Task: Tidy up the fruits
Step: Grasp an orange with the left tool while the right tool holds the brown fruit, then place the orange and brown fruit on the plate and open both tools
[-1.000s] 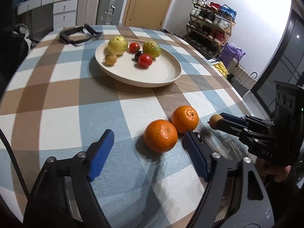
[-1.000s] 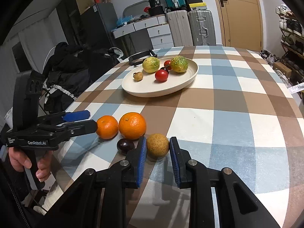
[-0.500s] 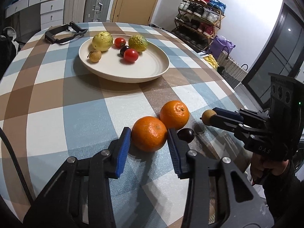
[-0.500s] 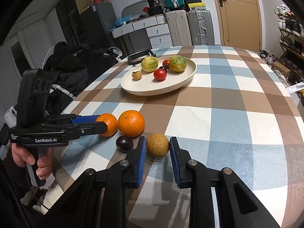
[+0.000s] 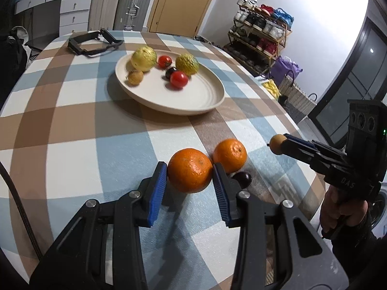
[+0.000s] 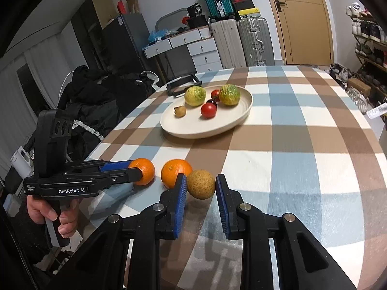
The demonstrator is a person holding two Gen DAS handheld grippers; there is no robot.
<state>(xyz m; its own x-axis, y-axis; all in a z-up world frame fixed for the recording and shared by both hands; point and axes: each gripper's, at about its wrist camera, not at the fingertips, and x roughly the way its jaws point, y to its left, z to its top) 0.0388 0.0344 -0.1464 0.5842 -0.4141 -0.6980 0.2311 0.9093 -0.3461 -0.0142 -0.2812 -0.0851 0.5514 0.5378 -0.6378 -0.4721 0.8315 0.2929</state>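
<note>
My left gripper (image 5: 189, 172) is shut on the larger orange (image 5: 189, 170), with both blue pads against its sides low over the checked cloth. A second orange (image 5: 229, 154) and a dark plum (image 5: 242, 178) lie just to its right. My right gripper (image 6: 201, 185) is shut on a round brown fruit (image 6: 201, 184). That gripper (image 5: 281, 145) also shows at the right of the left wrist view, with the brown fruit (image 5: 277, 144) at its tip. From the right wrist, the left gripper (image 6: 135, 169) holds its orange (image 6: 144, 171) beside the free orange (image 6: 176, 172). The cream plate (image 5: 198, 101) holds several fruits.
On the plate (image 6: 193, 130) are two yellow-green fruits, two tomatoes, a dark plum and a small brown fruit. A black strap (image 5: 92, 42) lies beyond it. The table edge (image 5: 297, 130) curves close on the right. A hand (image 6: 52, 213) grips the left handle.
The left jaws have closed from wide apart onto the larger orange. The right gripper has kept its grip on the brown fruit, and the dark plum has gone out of its view.
</note>
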